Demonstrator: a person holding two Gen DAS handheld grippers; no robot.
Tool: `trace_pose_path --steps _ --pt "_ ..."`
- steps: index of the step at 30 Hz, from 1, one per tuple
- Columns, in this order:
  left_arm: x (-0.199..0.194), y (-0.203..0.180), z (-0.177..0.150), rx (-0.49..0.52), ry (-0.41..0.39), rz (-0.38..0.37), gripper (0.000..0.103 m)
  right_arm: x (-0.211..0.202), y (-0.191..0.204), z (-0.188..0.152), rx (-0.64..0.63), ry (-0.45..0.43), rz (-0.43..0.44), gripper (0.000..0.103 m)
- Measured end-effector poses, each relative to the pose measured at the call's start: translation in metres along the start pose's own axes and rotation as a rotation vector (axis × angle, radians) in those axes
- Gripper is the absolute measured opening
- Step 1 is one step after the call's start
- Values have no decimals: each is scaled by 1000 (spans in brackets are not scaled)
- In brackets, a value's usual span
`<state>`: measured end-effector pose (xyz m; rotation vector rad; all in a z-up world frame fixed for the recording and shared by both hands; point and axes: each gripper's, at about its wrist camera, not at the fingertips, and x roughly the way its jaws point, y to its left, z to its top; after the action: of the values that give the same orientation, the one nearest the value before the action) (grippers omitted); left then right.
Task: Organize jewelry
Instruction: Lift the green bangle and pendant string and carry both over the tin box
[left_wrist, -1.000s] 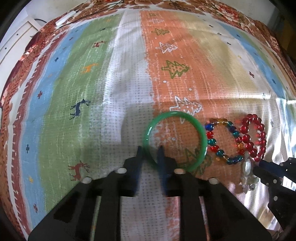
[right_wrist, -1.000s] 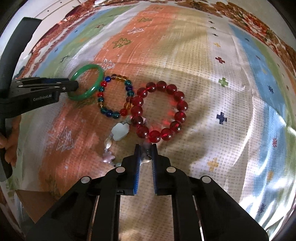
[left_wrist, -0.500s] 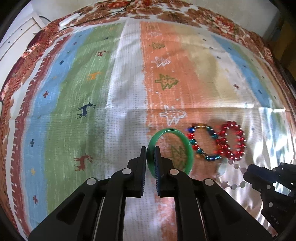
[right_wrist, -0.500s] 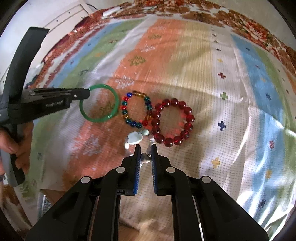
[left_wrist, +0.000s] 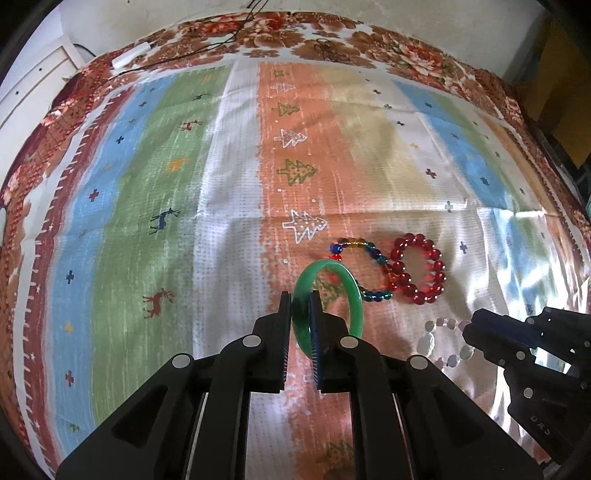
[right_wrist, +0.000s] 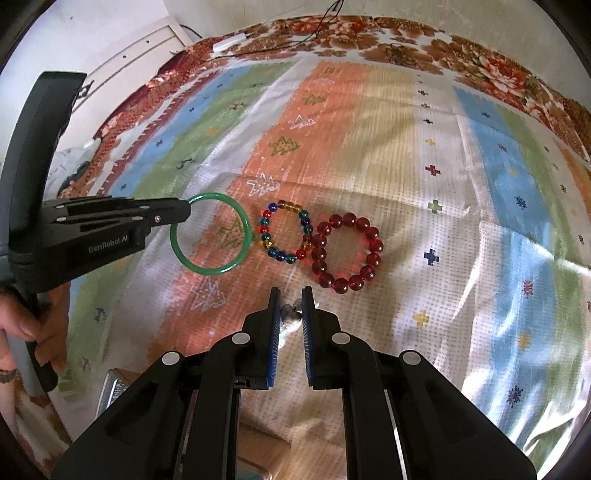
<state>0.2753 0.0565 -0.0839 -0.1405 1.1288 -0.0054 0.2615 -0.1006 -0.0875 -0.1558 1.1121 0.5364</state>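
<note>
My left gripper (left_wrist: 300, 300) is shut on a green bangle (left_wrist: 355, 300) and holds it above the striped cloth; it also shows in the right wrist view (right_wrist: 212, 271), held by the left gripper (right_wrist: 186, 211). My right gripper (right_wrist: 290, 297) is shut on a pale bead bracelet (right_wrist: 290, 317), which hangs from it in the left wrist view (left_wrist: 430, 334) beside the right gripper (left_wrist: 469, 326). A multicoloured bead bracelet (right_wrist: 271, 251) and a red bead bracelet (right_wrist: 369, 271) lie side by side on the cloth.
The striped patterned cloth (left_wrist: 184, 184) covers a bed with a floral border (left_wrist: 332, 37). A white strip with cables (left_wrist: 131, 57) lies at the far edge. A metal tray corner (right_wrist: 114, 387) shows low left in the right wrist view.
Both grippers have risen and pulled back from the cloth. The green bangle has lifted clear with the left gripper, the pale bracelet with the right. The two bead bracelets stayed in place.
</note>
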Motion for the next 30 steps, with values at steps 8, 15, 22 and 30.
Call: trace_pose_path --steps 8,15,22,30 --pt "-21 3 -7 -37 -36 -20 9 -23 7 -4 -11 -56 6 12" --pt "-43 0 -18 -35 -70 -56 9 -39 12 -7 -17 -96 9 12" --pt "-67 -3 -30 -28 -116 -81 9 -56 16 -12 -21 -139 12 12" --pt "-91 -10 -49 -10 -160 -109 9 -73 22 -23 -31 -174 25 12"
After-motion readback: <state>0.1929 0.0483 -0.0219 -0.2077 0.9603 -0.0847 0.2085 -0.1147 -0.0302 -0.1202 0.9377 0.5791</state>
